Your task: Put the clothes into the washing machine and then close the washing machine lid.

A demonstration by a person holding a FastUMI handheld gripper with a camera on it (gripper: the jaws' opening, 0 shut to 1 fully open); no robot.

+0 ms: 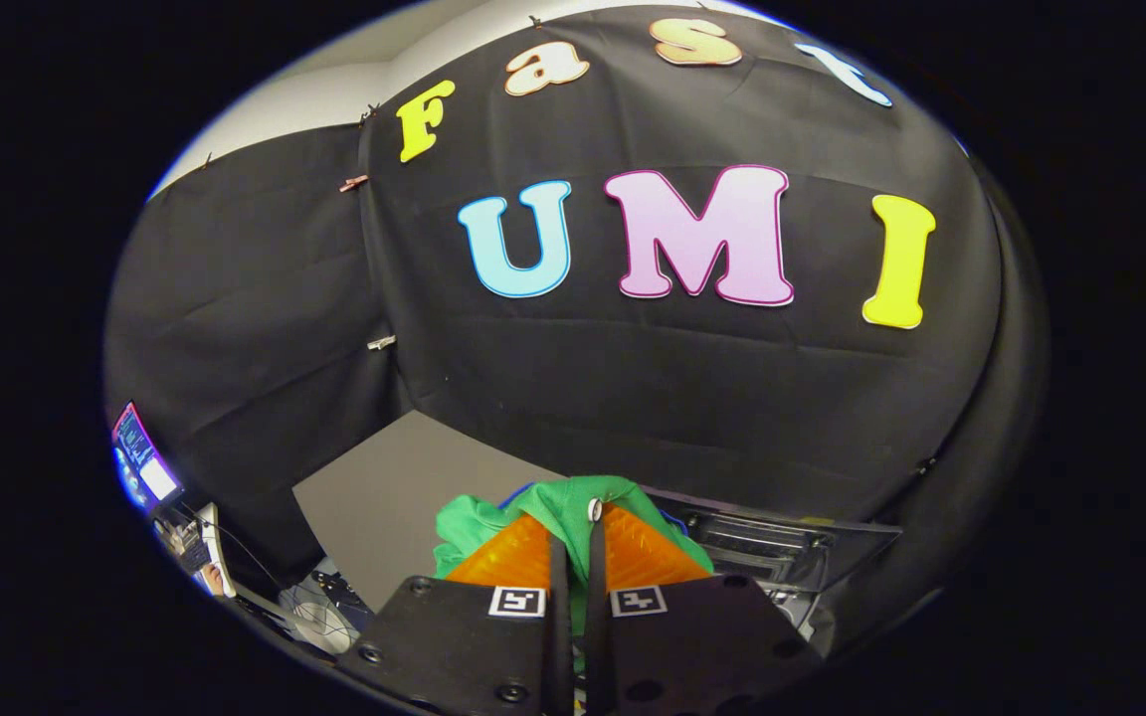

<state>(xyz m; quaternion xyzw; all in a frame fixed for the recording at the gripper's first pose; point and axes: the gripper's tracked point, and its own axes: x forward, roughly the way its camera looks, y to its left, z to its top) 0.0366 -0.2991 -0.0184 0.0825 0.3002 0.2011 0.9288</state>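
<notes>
In the gripper view, the tool (576, 542) has its two fingers drawn close together, with only a thin gap between them, and a fold of the green garment (573, 502) sits in that gap. So I judge that the tool is clenched on the cloth and carries it. The garment bulges above and on both sides of the fingers, and a small edge of blue cloth (518, 491) shows behind it; whether this is a second piece or a part of the same one, I cannot tell.

The garment looks soft, light and limp. It will hang and swing from the point of the grip, and loose parts can trail below the fingers where I cannot see them. It is not fragile and not slippery, so a pinch on a thick bunch of cloth, as now, seems the right hold; a pinch on a single thin layer could slide out.

Beyond the fingers and a little to the right is a dark box with a ribbed grey part, which I take for the washing machine (782, 547). Whether its lid is open I cannot say. Behind the garment lies a grey board (384, 487). Far to the left are a lit screen (140, 457) and some cables (319, 617), well apart from the machine. Trailing cloth could catch on the rim of the machine.
</notes>
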